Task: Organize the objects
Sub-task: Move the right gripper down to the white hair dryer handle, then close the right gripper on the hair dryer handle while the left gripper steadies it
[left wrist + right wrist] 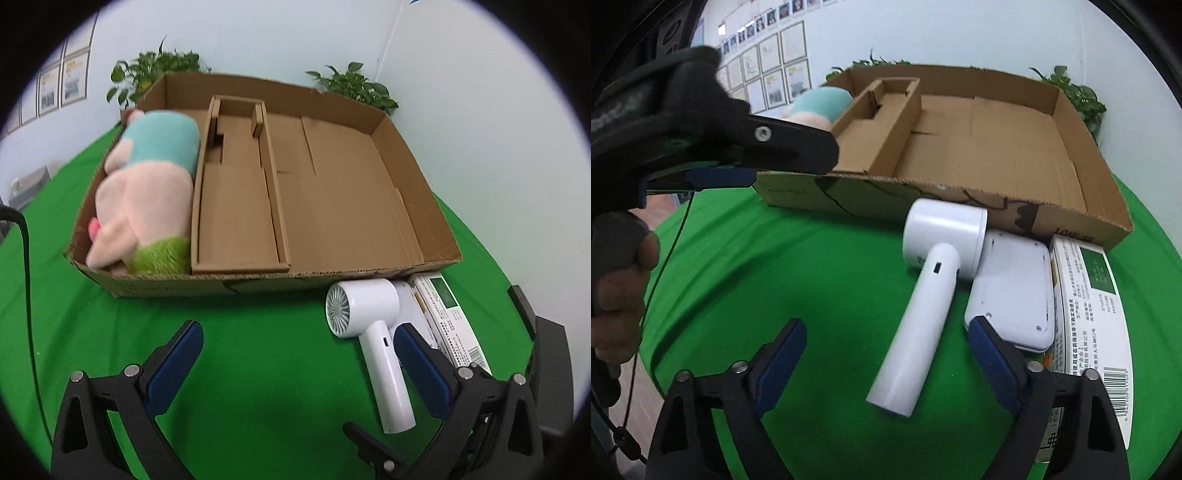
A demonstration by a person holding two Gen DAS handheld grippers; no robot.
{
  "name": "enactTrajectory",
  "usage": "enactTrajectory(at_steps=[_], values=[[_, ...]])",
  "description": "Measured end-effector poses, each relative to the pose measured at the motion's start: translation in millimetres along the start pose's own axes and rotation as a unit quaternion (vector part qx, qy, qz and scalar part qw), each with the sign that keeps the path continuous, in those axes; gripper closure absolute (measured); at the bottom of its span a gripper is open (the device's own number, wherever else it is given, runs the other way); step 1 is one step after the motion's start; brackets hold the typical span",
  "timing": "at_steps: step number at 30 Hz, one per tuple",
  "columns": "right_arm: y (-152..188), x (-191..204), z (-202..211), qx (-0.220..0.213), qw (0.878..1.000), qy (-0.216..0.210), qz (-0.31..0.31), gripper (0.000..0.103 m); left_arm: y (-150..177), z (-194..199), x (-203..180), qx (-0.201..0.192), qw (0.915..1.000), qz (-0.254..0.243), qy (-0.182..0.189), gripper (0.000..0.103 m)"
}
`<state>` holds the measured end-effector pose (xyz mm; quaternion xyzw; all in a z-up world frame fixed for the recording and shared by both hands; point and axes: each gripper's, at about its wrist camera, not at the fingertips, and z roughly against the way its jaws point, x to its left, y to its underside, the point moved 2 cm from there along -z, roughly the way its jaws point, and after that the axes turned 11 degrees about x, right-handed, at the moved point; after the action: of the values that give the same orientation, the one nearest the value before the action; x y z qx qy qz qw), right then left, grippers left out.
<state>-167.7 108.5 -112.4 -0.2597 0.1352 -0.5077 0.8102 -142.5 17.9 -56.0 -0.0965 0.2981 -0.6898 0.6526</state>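
Note:
A white handheld fan (923, 295) lies on the green cloth in front of a shallow cardboard box (997, 206). Its handle runs between the wide-apart fingers of my right gripper (886, 339), and the pads do not touch it. In the left wrist view the same fan (373, 332) lies to the right, and my left gripper (297, 338) stands open over bare cloth with its right finger beside the handle. A plush toy (147, 184) in pink, teal and green lies in the left compartment of the box (258, 284). The box's other compartments hold nothing.
A flat white device (1015, 291) and a printed white carton (1089, 302) lie to the right of the fan, by the box's front corner. Potted plants (354, 86) stand behind the box against the wall. A hand (617, 295) and a black cable (26, 258) are at the left.

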Motion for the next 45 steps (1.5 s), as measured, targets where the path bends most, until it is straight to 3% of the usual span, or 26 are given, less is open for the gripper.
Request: enactTrajectory(at_steps=[1,3,6,13,15,19,20,22,23,24,29,32,37,41,45], values=[[-0.1,-0.7,-3.4,0.007,1.0,0.004,-0.005,0.022,0.5,-4.6,1.2,0.008,0.9999,0.005,0.009,0.001],[0.6,0.7,-10.3,0.02,1.0,0.011,-0.006,0.041,1.2,-11.2,3.1,0.019,0.9997,0.01,0.011,0.002],[1.1,2.0,-17.8,0.035,0.999,0.029,-0.007,0.06,4.5,-17.5,9.2,0.031,0.999,0.024,0.023,0.002],[12.8,2.8,-11.5,0.041,0.999,0.003,-0.006,0.073,14.2,-19.8,7.9,0.052,0.9956,0.018,0.076,0.002],[15.5,3.8,-5.8,0.047,0.999,-0.015,-0.006,0.077,20.9,-25.4,5.4,0.077,0.9898,0.02,0.118,0.002],[24.5,14.7,6.1,0.04,0.999,-0.029,0.004,0.075,35.6,-36.9,0.0,0.115,0.9706,0.043,0.207,0.003],[24.3,14.7,5.6,0.038,0.999,-0.032,0.008,0.07,38.8,-40.5,-1.8,0.122,0.9668,0.046,0.22,0.003],[25.4,19.8,8.1,0.03,0.999,-0.035,0.018,0.051,41.9,-46.3,-3.7,0.133,0.962,0.053,0.232,0.005],[25.4,21.2,9.7,0.025,0.999,-0.033,0.02,0.035,43.0,-50.1,-3.8,0.14,0.9586,0.059,0.241,0.007],[24.9,22.0,12.1,0.018,0.999,-0.034,0.021,0.025,43.1,-53.2,-3.4,0.145,0.9555,0.063,0.249,0.01],[20.6,13.7,12.4,0.011,1.0,-0.023,0.007,0.012,40.2,-63.2,-2.9,0.154,0.9461,0.085,0.272,0.014],[17.7,8.2,10.2,0.015,1.0,-0.025,0.002,0.012,38.0,-66.2,-6.4,0.157,0.9449,0.082,0.275,0.014],[23.6,4.5,7.0,0.024,0.999,-0.039,-0.008,0.014,36.3,-70.1,-5.3,0.165,0.9409,0.091,0.282,0.029],[23.3,3.4,-3.8,0.043,0.997,-0.059,-0.001,0.034,33.8,-72.8,-6.3,0.168,0.9407,0.093,0.28,0.03],[21.3,5.3,-7.9,0.046,0.997,-0.058,0.005,0.041,32.7,-74.2,-6.7,0.167,0.942,0.095,0.275,0.035]])
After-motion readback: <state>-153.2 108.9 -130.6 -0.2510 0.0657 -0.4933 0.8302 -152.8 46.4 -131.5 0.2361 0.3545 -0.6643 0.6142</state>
